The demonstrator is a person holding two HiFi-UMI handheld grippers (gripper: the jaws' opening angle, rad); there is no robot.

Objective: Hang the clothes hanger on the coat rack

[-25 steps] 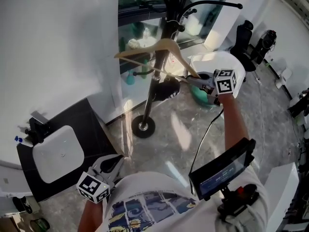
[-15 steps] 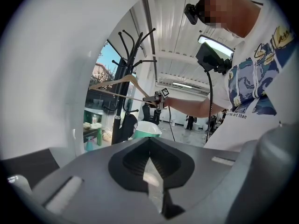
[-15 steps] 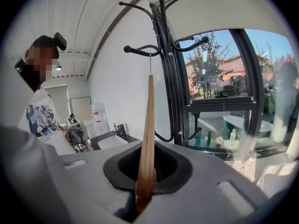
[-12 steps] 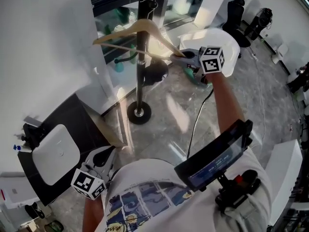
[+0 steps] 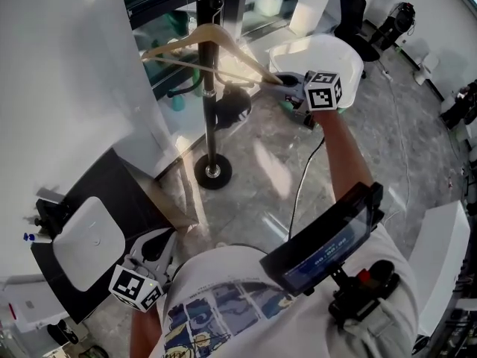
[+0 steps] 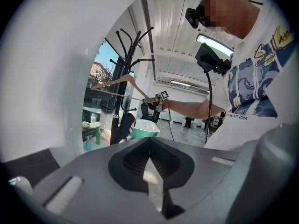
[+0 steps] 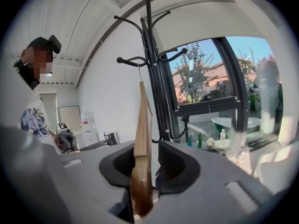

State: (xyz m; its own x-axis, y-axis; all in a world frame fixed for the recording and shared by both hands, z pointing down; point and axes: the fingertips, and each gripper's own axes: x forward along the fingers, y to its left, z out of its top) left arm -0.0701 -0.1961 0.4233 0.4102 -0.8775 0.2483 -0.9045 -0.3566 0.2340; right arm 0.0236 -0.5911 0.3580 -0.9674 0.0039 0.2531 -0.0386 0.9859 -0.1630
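A light wooden hanger [image 5: 223, 43] hangs by its wire hook from an arm of the black coat rack [image 5: 209, 103]. In the right gripper view the hanger [image 7: 141, 139] stands edge-on between the jaws of my right gripper [image 7: 148, 146]. Those jaws have just been opening, and a gap shows between the wood and the right jaw. The head view shows the right gripper [image 5: 282, 80] at the hanger's right end. My left gripper [image 5: 153, 248] stays low by my hip, shut with nothing in it, and looks toward the rack [image 6: 125, 78] and hanger [image 6: 117, 81].
The rack's round base [image 5: 212, 174] stands on the marble floor by a white wall [image 5: 74, 73] and window. A black cabinet [image 5: 45, 274] carries a white device at lower left. A white chair [image 5: 328, 54] is behind the right hand. A screen [image 5: 320, 248] hangs at my chest.
The head camera has swung, so the rack and hanger sit further left. The hanger now rests against the pole, and my right gripper has followed its end a little.
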